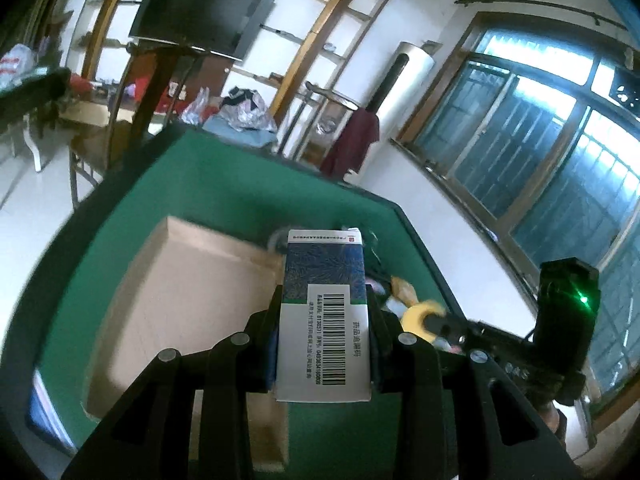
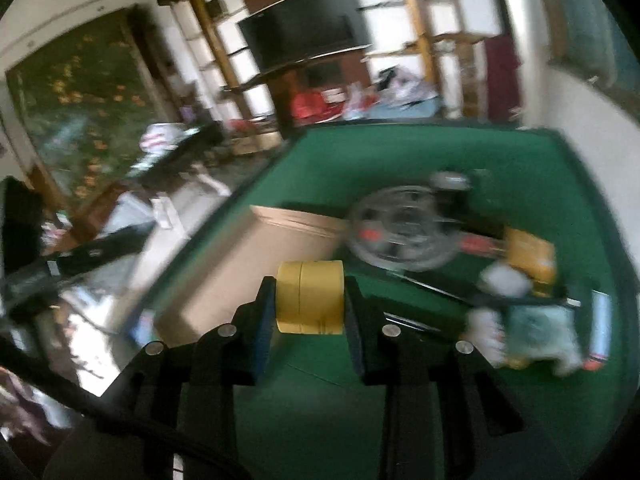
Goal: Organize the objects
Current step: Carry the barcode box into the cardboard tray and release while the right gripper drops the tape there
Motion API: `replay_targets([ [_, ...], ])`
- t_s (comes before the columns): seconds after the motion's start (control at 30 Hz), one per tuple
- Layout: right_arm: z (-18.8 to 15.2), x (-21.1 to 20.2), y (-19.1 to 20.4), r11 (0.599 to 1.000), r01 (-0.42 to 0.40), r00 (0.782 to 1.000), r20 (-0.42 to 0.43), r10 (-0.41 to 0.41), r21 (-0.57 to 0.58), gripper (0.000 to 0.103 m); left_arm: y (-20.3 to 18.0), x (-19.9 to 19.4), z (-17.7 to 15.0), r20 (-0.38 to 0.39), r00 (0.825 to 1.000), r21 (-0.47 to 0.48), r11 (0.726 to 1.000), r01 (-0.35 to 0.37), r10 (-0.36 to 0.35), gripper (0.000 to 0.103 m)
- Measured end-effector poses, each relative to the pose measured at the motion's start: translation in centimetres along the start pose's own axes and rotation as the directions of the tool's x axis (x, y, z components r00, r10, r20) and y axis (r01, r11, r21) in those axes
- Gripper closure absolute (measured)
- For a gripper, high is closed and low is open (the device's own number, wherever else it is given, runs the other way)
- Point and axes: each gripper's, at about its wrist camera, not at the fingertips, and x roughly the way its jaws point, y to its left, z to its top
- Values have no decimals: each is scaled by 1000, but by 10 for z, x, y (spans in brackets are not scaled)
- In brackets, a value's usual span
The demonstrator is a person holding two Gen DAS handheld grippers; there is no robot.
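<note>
Left gripper [image 1: 325, 312], nearest the lens in the left wrist view: fingers [image 1: 272, 344] drawn in narrowly against the two long sides of a medicine box [image 1: 324, 320], which stands lengthwise between them with its barcode label facing the camera and its blue-green patterned end projecting beyond the fingertips, clear of the surface. Beyond and to the left of these fingers, an open cardboard box [image 1: 192, 288] rests on the green table [image 1: 224, 196]; to the right of the fingers lies a blurred cluster of small objects, and further right the right gripper's body appears with a green light showing. Right gripper [image 2: 310, 300], nearest the lens in the right wrist view: fingers [image 2: 264, 312] closed to a narrow gap on the flat faces of a yellow tape roll [image 2: 310, 298], whose rim faces the camera, held above the table [image 2: 360, 152]. Just beyond and to the left of these fingers stands the cardboard box [image 2: 240, 268]; directly beyond them a clear round reel [image 2: 404, 228], touching or just beside the box's far corner; to the right, a motion-blurred heap of yellow, white and dark items that cannot be identified. Farthest back: a dark television [image 1: 200, 12], wooden shelving and a barred window [image 1: 540, 152]
</note>
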Motion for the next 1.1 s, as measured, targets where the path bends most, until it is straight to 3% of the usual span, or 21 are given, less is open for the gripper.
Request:
replay_targets([
  [0.2, 64, 74, 8, 980, -115, 989, -74, 128, 165, 73, 38, 57, 48, -30, 995, -12, 995, -99, 98, 74],
  [0.33, 68, 144, -5, 969, -20, 979, -192, 69, 245, 73, 60, 102, 46, -61, 985, -20, 986, -165, 164, 74],
  [0.5, 48, 196, -22, 954, 38, 963, -267, 45, 297, 73, 89, 158, 19, -148, 973, -71, 980, -187, 175, 74],
  [0.67, 40, 209, -26, 956, 101, 955, -296, -16, 274, 73, 116, 193, -4, -214, 972, -195, 970, -142, 99, 74],
  [0.97, 38, 213, -22, 969, 162, 954, -281, -105, 188, 73, 123, 210, -10, -223, 972, -251, 959, -128, 71, 73],
  [1.07, 36, 209, -17, 973, 188, 956, -253, -150, 136, 72, 124, 209, -9, -200, 977, -272, 953, -133, 79, 57],
  [1.1, 35, 207, -15, 974, 190, 957, -246, -156, 122, 70, 126, 208, -8, -189, 980, -284, 951, -120, 67, 46],
])
